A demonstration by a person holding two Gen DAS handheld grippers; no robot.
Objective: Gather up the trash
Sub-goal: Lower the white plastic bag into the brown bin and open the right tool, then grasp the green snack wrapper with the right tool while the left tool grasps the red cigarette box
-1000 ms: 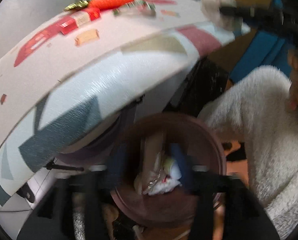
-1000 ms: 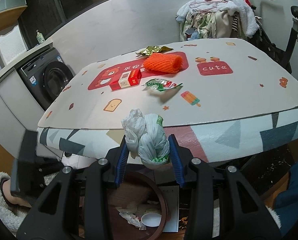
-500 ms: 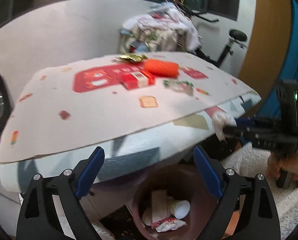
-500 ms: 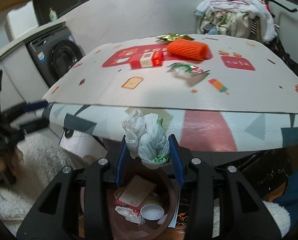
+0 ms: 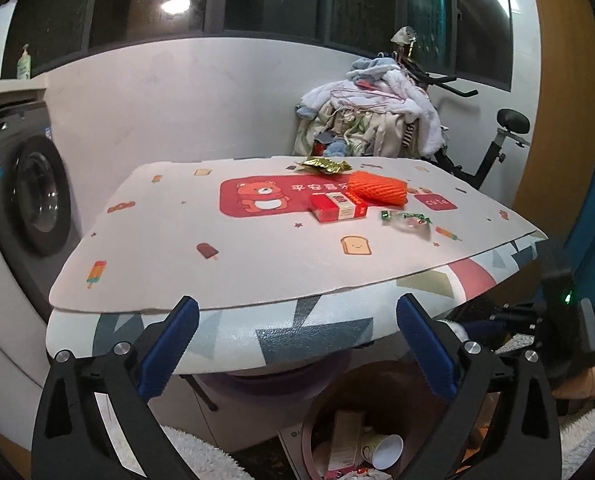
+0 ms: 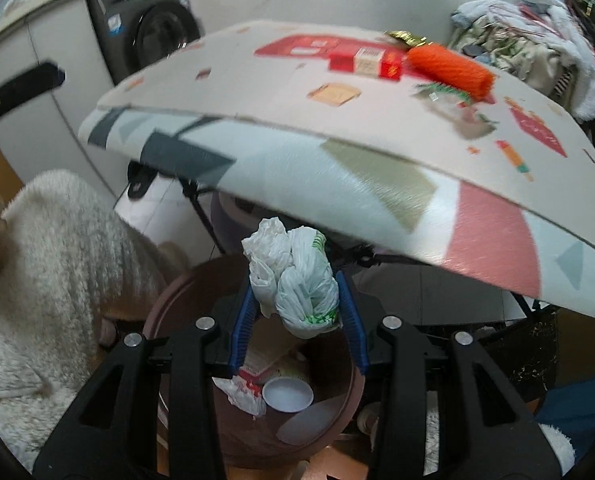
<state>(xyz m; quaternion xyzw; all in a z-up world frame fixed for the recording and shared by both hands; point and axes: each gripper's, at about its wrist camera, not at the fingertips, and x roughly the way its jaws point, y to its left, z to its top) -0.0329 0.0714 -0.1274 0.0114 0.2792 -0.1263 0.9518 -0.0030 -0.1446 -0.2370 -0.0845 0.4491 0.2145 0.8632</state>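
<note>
My right gripper point(image 6: 295, 316) is shut on a crumpled white plastic bag point(image 6: 293, 276) and holds it over the brown trash bin point(image 6: 329, 432), which sits on the floor below the table edge and holds a paper cup and wrappers. My left gripper point(image 5: 297, 348) is open and empty in front of the table's near edge; the bin point(image 5: 309, 428) shows below it. On the table point(image 5: 217, 264) lie a red box point(image 5: 337, 207), an orange foam net point(image 5: 377, 188), a gold wrapper point(image 5: 323, 165) and a green-and-clear wrapper point(image 5: 407, 219).
A washing machine point(image 5: 25, 196) stands left of the table. A pile of clothes point(image 5: 373, 116) on an exercise bike is behind it. A white fluffy rug point(image 6: 37, 264) lies on the floor beside the bin.
My left gripper has risen from over the bin to table height and opened wide. My right gripper has lowered with the bag toward the bin.
</note>
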